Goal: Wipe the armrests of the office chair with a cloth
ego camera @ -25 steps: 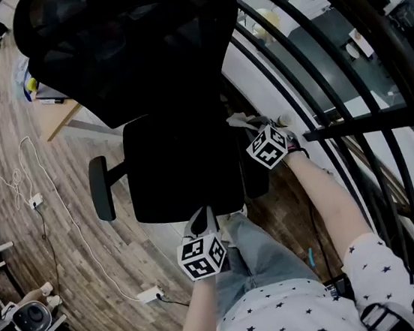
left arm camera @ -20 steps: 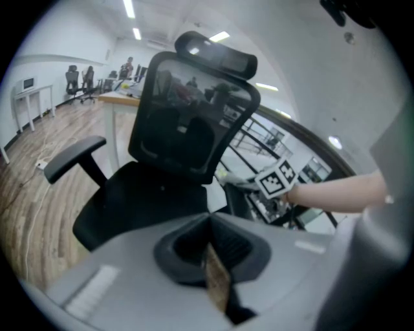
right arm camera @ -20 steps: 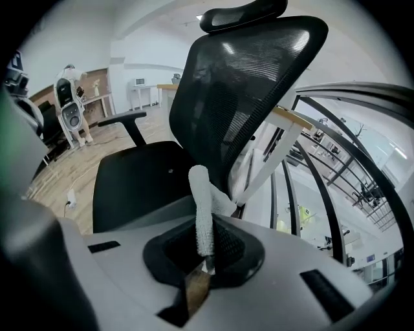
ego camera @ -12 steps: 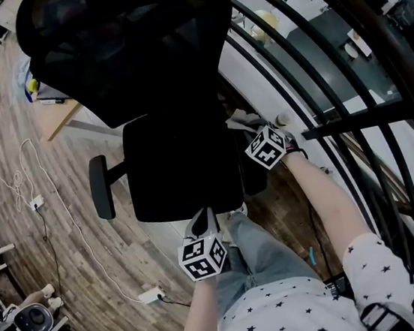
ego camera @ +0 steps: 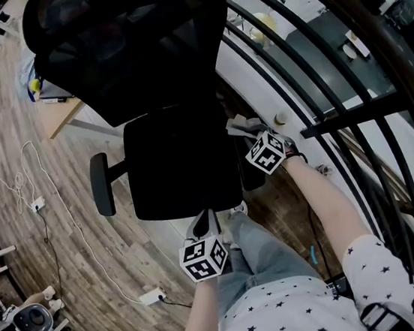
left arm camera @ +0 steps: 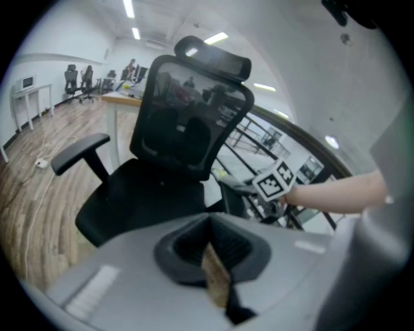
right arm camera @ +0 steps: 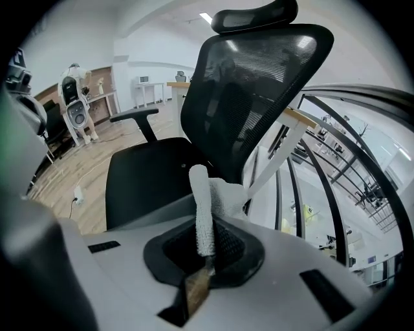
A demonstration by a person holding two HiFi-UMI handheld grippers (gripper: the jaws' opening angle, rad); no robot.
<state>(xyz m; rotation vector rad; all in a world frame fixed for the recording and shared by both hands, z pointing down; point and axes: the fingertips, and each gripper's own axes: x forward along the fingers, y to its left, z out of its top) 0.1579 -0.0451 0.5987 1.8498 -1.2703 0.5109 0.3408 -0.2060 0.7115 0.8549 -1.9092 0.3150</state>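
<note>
The black office chair stands in front of me with its mesh backrest beyond the seat. Its left armrest is bare. My right gripper is shut on a white cloth and sits over the chair's right armrest, which it mostly hides. In the right gripper view the cloth stands up between the shut jaws, with the seat beyond. My left gripper hangs at the seat's front edge, shut and holding nothing. From the left gripper view the far armrest shows.
A black metal railing curves close along the right side. A white cable and a power strip lie on the wood floor to the left. A wooden desk corner stands behind the chair, and my legs are just below it.
My right gripper with the cloth has slid slightly toward me along the chair's right side. The left gripper has barely moved.
</note>
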